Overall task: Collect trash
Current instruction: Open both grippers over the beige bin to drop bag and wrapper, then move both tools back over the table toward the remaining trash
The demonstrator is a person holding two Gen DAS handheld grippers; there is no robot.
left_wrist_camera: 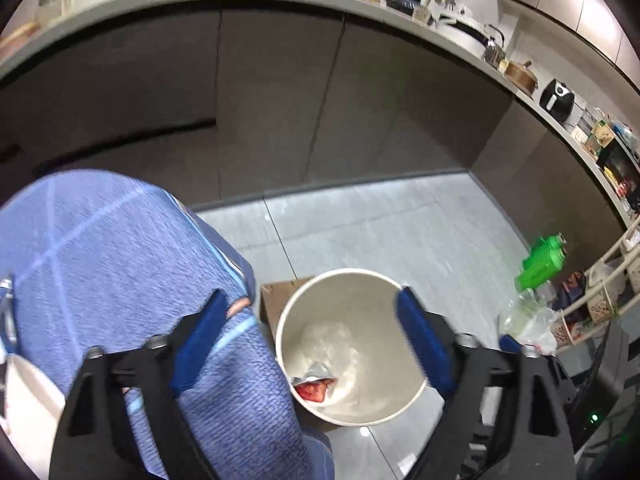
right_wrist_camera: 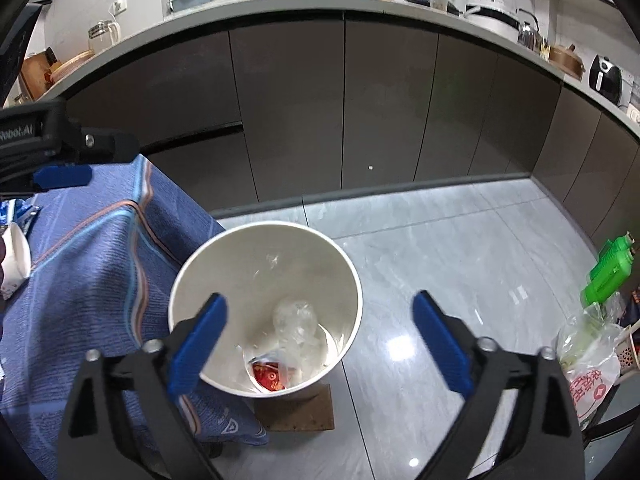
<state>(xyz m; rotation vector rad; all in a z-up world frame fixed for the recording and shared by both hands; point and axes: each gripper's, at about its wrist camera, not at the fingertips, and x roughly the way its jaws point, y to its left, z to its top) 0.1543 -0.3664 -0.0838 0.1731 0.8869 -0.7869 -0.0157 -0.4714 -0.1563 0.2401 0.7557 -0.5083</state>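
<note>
A white round bin [left_wrist_camera: 372,300] stands on the floor beside a table draped in blue cloth [left_wrist_camera: 120,260]. Inside it lie a red wrapper [left_wrist_camera: 314,390] and crumpled clear plastic [left_wrist_camera: 332,344]. My left gripper [left_wrist_camera: 311,294] hangs open above the bin's rim with nothing between its fingers. In the right wrist view the bin [right_wrist_camera: 256,264] holds the red wrapper [right_wrist_camera: 270,376] and a crushed clear bottle [right_wrist_camera: 294,320]. My right gripper [right_wrist_camera: 320,298] is open and empty over the bin's right side. On the cloth [right_wrist_camera: 88,280] at the left edge sit a white cup [right_wrist_camera: 16,260] and a blue wrapper [right_wrist_camera: 20,212].
A cardboard piece [right_wrist_camera: 296,412] lies under the bin. A green bottle [right_wrist_camera: 608,272] and a plastic bag [right_wrist_camera: 588,364] sit at the right by a rack. Dark cabinets [right_wrist_camera: 388,112] under a cluttered counter close off the far side. Grey floor tiles [right_wrist_camera: 460,260] stretch between them.
</note>
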